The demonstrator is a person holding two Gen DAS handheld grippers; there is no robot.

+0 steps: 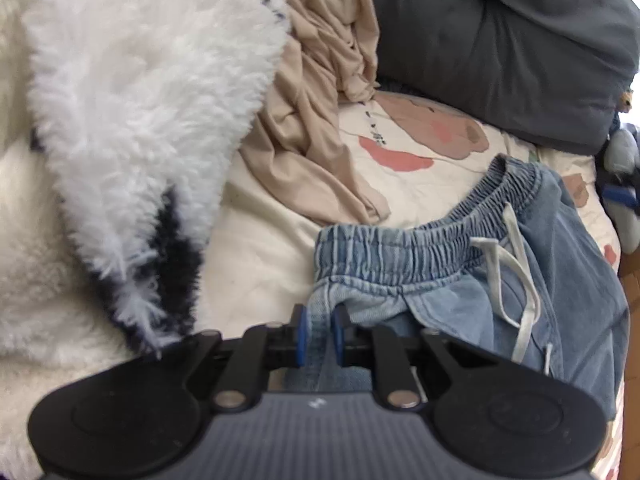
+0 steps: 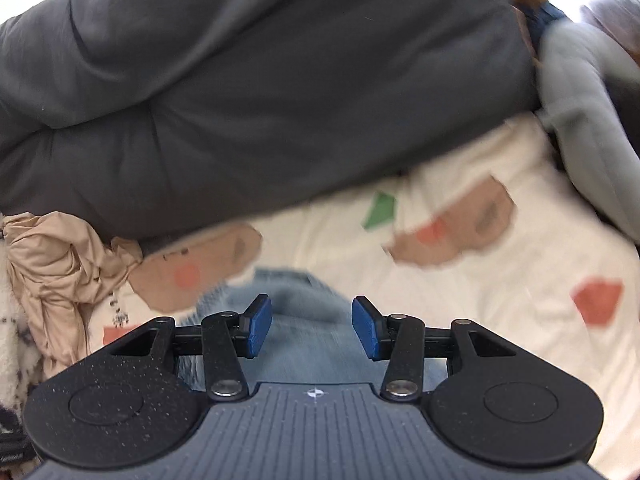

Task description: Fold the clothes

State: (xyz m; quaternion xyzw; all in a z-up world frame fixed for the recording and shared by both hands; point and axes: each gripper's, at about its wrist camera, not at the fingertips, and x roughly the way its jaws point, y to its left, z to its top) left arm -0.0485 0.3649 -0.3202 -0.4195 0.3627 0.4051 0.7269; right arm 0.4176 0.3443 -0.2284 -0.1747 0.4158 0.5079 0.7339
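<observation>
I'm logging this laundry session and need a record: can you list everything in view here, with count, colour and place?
denim shorts: one, light blue, elastic waist with white drawstring, on the bed at lower right, edge pinched by the left gripper
fluffy garment: one, white with dark navy marks, left side
thin garment: one, beige, crumpled between the fluffy garment and the duvet
duvet: one, dark grey, bunched along the far side
bedsheet: one, cream with red, tan and green patches, under everything
grey item: one, pale grey, far right, blurred, cannot identify
left gripper: black with blue fingers, shut on the shorts
right gripper: black with blue fingers, open above the denim
</observation>
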